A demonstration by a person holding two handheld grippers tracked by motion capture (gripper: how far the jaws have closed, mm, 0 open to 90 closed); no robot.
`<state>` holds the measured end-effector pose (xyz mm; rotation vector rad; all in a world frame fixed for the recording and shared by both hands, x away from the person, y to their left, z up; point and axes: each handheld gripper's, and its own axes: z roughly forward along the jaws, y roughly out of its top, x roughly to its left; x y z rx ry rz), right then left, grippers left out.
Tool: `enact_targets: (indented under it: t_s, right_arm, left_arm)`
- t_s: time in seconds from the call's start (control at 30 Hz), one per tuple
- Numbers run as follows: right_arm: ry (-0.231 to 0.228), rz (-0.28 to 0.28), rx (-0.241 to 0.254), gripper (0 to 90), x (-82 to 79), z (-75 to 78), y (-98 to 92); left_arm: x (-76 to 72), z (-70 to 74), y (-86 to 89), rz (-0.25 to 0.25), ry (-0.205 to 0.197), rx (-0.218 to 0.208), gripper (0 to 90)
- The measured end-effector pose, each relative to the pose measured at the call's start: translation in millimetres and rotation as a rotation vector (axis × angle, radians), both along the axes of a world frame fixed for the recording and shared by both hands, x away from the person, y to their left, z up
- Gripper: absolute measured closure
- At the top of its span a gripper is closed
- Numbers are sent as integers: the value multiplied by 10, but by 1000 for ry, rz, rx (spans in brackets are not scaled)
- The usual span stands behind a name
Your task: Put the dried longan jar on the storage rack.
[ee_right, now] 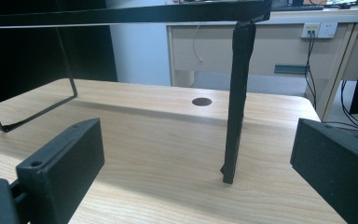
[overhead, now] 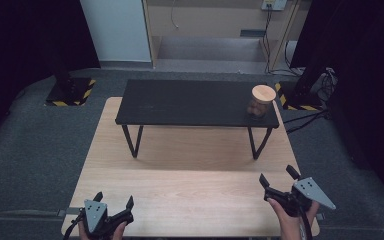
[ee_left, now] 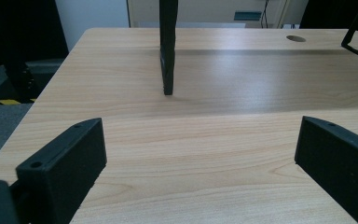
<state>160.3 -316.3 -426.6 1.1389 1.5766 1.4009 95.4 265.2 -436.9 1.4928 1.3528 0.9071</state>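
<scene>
In the high view, the left gripper [overhead: 114,206] sits at the lower left of the frame and the right gripper [overhead: 279,178] at the lower right, both low over the near edge of the wooden table [overhead: 190,185], each with its jaws spread apart and nothing between them. The jar [overhead: 260,102] with a pale round lid stands in the upper right of centre, upright on the right end of the black shelf [overhead: 190,102], well apart from both grippers. The step in hand looks like the reach for that jar, and the right gripper is the nearer one, so it should probably rise above shelf height before travelling forward, then close on the jar's body below the lid. In the left gripper view, the two black jaws stand wide apart at the lower corners, with a shelf leg [ee_left: 168,51] at upper centre. In the right gripper view, the jaws are likewise wide apart, and a shelf leg [ee_right: 237,102] stands right of centre with the shelf edge across the top, so a flat forward push would likely strike it.
</scene>
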Motion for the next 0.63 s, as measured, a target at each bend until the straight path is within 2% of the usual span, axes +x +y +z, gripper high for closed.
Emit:
enact_targets:
  t_s: [0.63]
  right_arm:
    - [-3, -12, 18, 25, -15, -17, -64]
  left_arm:
    - [-2, 41, -55, -12, -7, 6, 8]
